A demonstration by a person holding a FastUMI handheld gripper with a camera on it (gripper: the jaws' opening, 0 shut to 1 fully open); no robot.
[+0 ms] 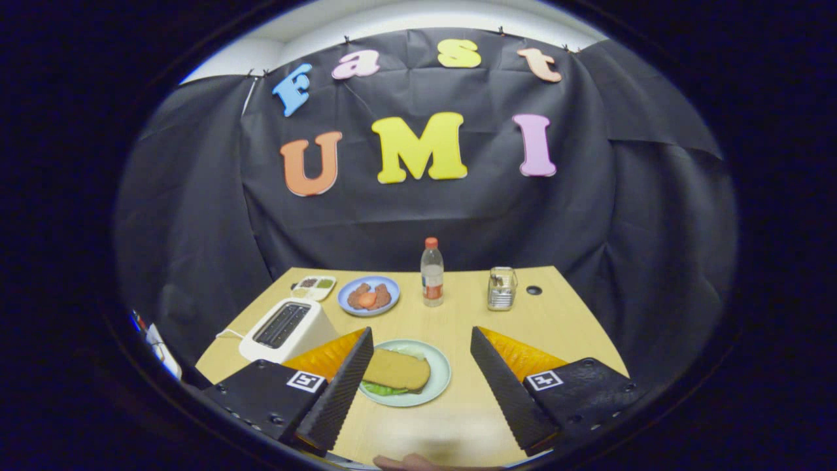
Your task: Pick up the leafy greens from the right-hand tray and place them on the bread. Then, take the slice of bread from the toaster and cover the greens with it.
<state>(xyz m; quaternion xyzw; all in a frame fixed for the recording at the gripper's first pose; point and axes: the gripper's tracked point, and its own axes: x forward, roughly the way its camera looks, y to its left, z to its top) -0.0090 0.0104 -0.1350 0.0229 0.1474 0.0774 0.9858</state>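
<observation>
A pale green plate [439,374] lies on the wooden table between my fingers. On it a slice of bread [396,369] covers leafy greens [382,389], whose edge peeks out at the near left side. My gripper [418,347] stands open above the plate's near side, with nothing between its fingers. The white toaster [288,330] sits just beyond the left finger, its slots dark and no bread standing out of them.
At the back of the table stand a blue plate [368,296] with reddish food, a small white tray [314,286] with sauces, a clear bottle [431,273] with an orange cap and a glass jar [501,288]. A fingertip of a hand [412,462] shows at the table's near edge.
</observation>
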